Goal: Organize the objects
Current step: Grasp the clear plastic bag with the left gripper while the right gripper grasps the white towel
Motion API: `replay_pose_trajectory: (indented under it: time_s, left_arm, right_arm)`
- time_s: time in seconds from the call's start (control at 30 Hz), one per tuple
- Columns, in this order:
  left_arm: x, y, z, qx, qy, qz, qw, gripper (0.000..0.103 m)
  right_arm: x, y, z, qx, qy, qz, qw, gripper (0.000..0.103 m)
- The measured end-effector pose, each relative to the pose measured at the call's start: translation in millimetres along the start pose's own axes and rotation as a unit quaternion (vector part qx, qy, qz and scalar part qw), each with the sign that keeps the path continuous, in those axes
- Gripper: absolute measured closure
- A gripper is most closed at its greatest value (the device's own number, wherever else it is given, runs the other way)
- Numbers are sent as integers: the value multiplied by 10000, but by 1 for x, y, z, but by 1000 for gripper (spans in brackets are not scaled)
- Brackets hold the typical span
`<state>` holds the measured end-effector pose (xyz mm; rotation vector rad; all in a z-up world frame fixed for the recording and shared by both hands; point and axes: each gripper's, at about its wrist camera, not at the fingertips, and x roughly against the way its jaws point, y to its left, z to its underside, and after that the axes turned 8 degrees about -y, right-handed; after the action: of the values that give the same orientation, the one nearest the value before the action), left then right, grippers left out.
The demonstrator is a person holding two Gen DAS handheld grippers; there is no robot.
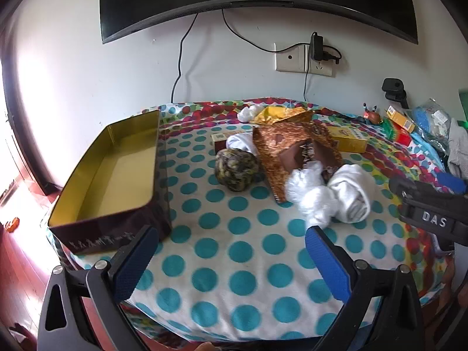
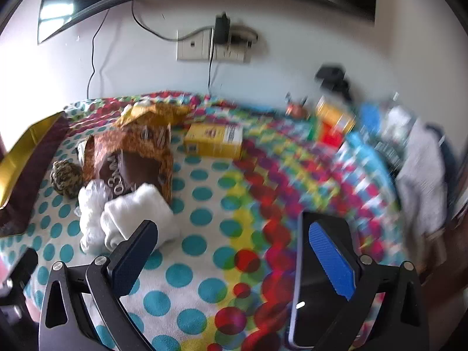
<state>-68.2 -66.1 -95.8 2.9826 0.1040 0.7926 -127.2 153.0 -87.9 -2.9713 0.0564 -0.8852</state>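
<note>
**Me:** Both my grippers are spread wide with nothing in them. The left gripper (image 1: 231, 251) hangs over bare dotted cloth (image 1: 234, 263), and the tin (image 1: 111, 169) sits open and empty at its left.

**Partner:** And the things to sort?

**Me:** Bunched mid-table, right of the tin: a mottled ball (image 1: 236, 170), a brown bag (image 1: 295, 152), a crumpled plastic wad (image 1: 310, 201) touching a rolled white cloth (image 1: 351, 193), and a yellow box (image 1: 348, 140) behind them.

**Partner:** Where's your worry?

**Me:** The pile. The wad and roll lean on the bag, so if I close on one I'd likely drag its neighbours. The ball would probably roll away at a nudge.

**Partner:** And the right side?

**Me:** The right gripper (image 2: 231, 251) has its left finger (image 2: 134, 251) just in front of the roll, and a phone (image 2: 316, 278) lies under its right finger. That view is smeared, so my aim there is poor; closing now might scrape the phone or snag the loose cloth.

**Partner:** Collision?

**Me:** Possible. The right gripper shows at the left view's edge, near the roll. Both reaching for it could knock together.
</note>
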Motion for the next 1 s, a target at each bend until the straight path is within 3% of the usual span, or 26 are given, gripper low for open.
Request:
replay_pose_trajectory:
  time_s: [0.1, 0.3, 0.4, 0.47, 0.5, 0.67, 0.73, 0.83, 1.0]
  left_arm:
    - [-12, 5, -7, 25, 18, -30, 10000, 0]
    - [-41, 2, -16, 272, 233, 250, 9990, 1]
    - [-50, -10, -11, 277, 406, 443, 9978, 17]
    - [-58, -20, -6, 192, 570, 539, 9967, 43]
    - [-62, -24, -4, 194, 678, 620, 9956, 44]
    - [-61, -26, -4, 458, 724, 760, 9934, 44]
    - [-51, -26, -6, 390, 560, 762, 9948, 44]
    - [-40, -37, -17, 157, 365, 807, 9959, 36]
    - [-66, -59, -23, 79, 710, 904, 9933, 35]
  right_arm:
    - [-13, -7, 11, -166, 152, -160, 9996, 0]
    - [-23, 3, 30, -28, 191, -520, 9985, 0]
    - [-18, 10, 33, 146, 25, -579, 9982, 0]
    - [-16, 13, 33, 230, -29, -677, 9974, 0]
    - [-18, 15, 33, 272, 23, -716, 9971, 0]
    - [-24, 10, 34, 209, 300, -793, 9962, 0]
    - [-27, 3, 36, 100, 387, -739, 9965, 0]
    - [-27, -3, 36, -47, 360, -778, 9963, 0]
    - [-26, 4, 37, 120, 384, -729, 9965, 0]
